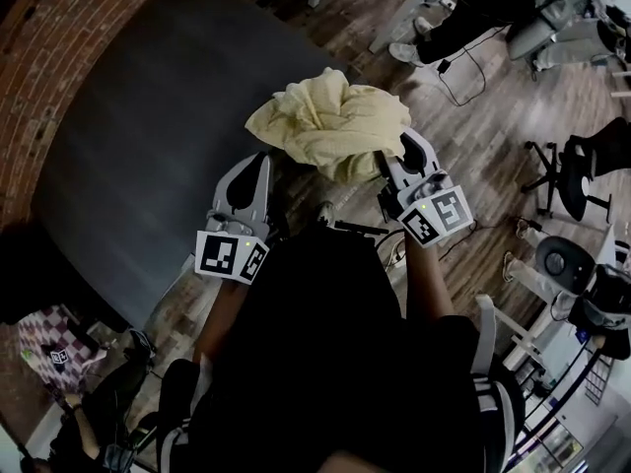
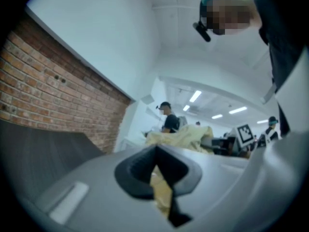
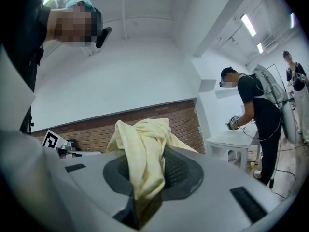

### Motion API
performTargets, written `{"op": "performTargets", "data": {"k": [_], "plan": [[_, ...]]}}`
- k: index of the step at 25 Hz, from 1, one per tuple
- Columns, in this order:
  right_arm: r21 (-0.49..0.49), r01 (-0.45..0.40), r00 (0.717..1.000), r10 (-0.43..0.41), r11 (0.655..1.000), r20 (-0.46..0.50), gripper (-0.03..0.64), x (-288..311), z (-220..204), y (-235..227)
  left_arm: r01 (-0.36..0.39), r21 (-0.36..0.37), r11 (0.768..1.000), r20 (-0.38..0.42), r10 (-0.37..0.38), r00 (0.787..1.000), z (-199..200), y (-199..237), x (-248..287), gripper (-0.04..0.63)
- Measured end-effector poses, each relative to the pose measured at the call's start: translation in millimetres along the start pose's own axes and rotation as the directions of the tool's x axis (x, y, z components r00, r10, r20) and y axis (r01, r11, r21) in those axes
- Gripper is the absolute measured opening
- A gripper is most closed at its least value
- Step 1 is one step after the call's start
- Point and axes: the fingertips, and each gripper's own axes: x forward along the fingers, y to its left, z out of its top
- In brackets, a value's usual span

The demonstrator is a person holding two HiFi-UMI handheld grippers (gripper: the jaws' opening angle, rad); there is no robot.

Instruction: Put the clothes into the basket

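A pale yellow garment (image 1: 330, 121) hangs bunched in the air between my two grippers, in front of my body. My left gripper (image 1: 262, 158) holds its left edge; in the left gripper view the jaws (image 2: 156, 170) are shut with a strip of the yellow cloth (image 2: 162, 193) pinched between them. My right gripper (image 1: 405, 148) grips the right side. In the right gripper view a thick fold of the garment (image 3: 140, 153) spills over the shut jaws (image 3: 145, 180). Both grippers point level, away from me.
A large dark grey surface (image 1: 148, 136) lies to the left, beside a brick wall (image 1: 59, 37). Office chairs (image 1: 567, 180) and cables stand on the wooden floor at right. A person (image 3: 256, 115) stands at a white table (image 3: 231, 141) to the right.
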Motion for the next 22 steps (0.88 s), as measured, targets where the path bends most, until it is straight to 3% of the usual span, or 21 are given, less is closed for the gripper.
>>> {"op": "performTargets", "data": {"k": [10, 16, 22], "plan": [[-0.024, 0.118, 0.992, -0.117, 0.993, 0.051, 0.083, -80.1, 16.1, -44.5, 0.102, 0.027, 0.994, -0.026, -0.102, 0.994, -18.5, -68.5, 27.8, 0.005], [-0.038, 0.163, 0.987, -0.162, 0.986, 0.012, 0.083, -114.5, -4.1, -63.9, 0.150, -0.015, 0.989, -0.028, -0.150, 0.988, -28.7, -109.1, 40.0, 0.005], [-0.039, 0.198, 0.980, -0.199, 0.979, -0.005, 0.083, -144.2, -18.3, -93.9, 0.181, 0.008, 0.984, -0.056, -0.180, 0.982, -40.9, -143.5, 52.0, 0.005]]}}
